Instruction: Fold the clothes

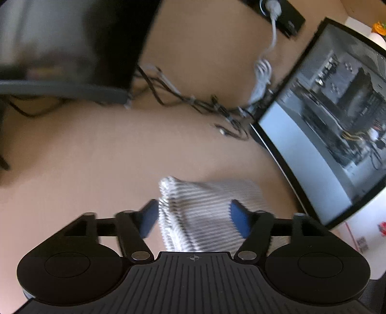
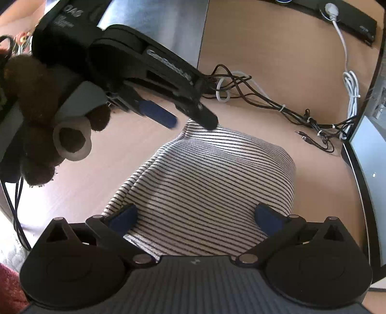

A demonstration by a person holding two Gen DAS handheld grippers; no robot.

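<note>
A light wooden desk (image 2: pixel 253 43) is lit by soft daylight. Tangled black and white cables (image 2: pixel 265 96) are strewn across its far side, where a black power strip (image 2: pixel 349 17) is set. A monitor (image 1: pixel 337 125) is stood at the right edge, its screen lit.

- Left wrist view looks steeply down along its fingers at the wooden desk (image 1: pixel 101 149), close above the striped garment (image 1: pixel 205 212).
- Right wrist view faces down and forward from close, over the same striped garment (image 2: pixel 205 183).
- Both share the garment, desk, the cable tangle (image 1: pixel 212 106) (image 2: pixel 277 103).
</note>
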